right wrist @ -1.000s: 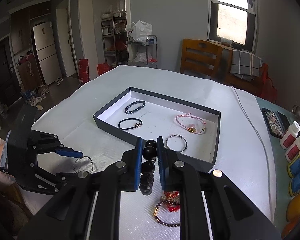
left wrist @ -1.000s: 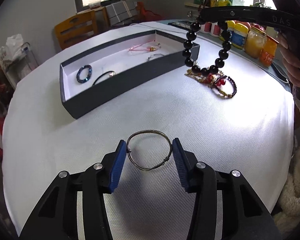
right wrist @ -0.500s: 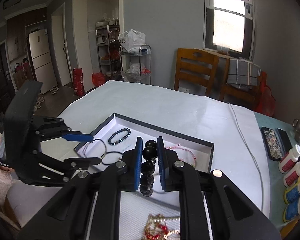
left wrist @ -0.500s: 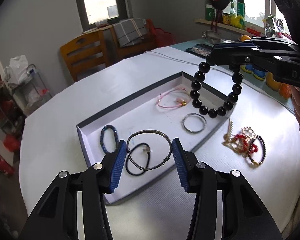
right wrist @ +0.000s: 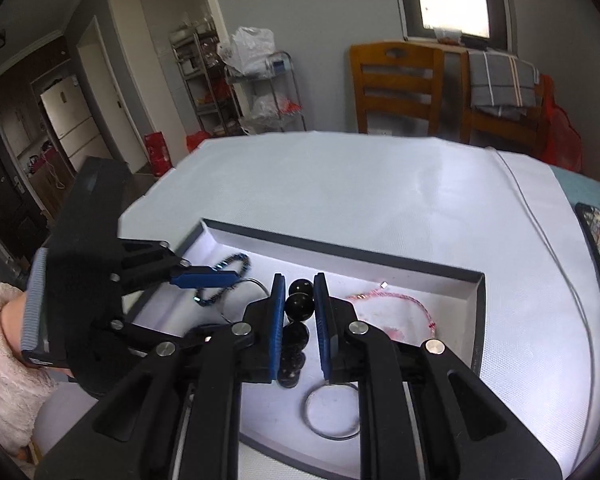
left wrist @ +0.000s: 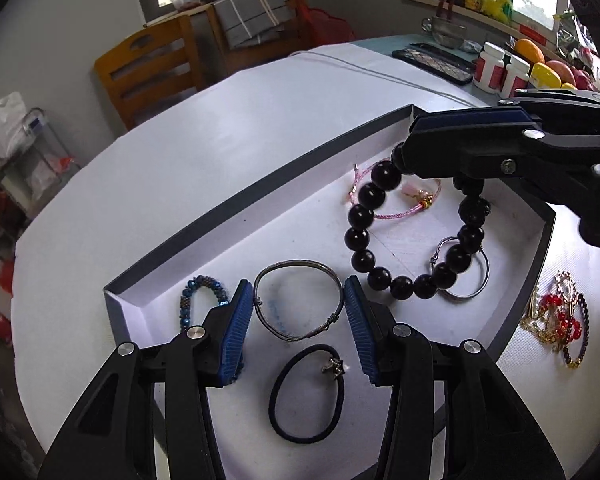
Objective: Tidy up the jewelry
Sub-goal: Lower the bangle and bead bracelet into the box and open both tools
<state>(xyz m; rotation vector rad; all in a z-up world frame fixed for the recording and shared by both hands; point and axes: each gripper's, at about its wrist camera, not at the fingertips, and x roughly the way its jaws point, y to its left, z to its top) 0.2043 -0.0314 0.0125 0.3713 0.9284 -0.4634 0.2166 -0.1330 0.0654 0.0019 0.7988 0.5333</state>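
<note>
Both hand-held grippers have swung in over the large dark-walled, white-floored rectangular tray (left wrist: 228, 216) in the last second; a second ago the left one hung above bare tablecloth near the table's front edge and the right one was short of the tray's near wall. That suggests both carried pieces are about to be set down, so this pair of placements looks close to done.

Right gripper (right wrist: 298, 308), on the right side, is clamped on a bracelet of big glossy black beads (left wrist: 404, 240), which dangles as a loop above the tray floor, over the thin pink cord bracelet (left wrist: 396, 210) and the plain silver ring bangle (left wrist: 466, 280).

Left gripper (left wrist: 299, 304) holds a thin grey metal wire bangle (left wrist: 300, 300) squeezed across its width between the blue pads, above the tray's near left part. Below it lie a black elastic band with a small charm (left wrist: 306, 394) and a blue beaded bracelet (left wrist: 196, 292).

A tangle of red and gold jewellery (left wrist: 556, 328) waits on the cloth, outside the tray's right wall.
</note>
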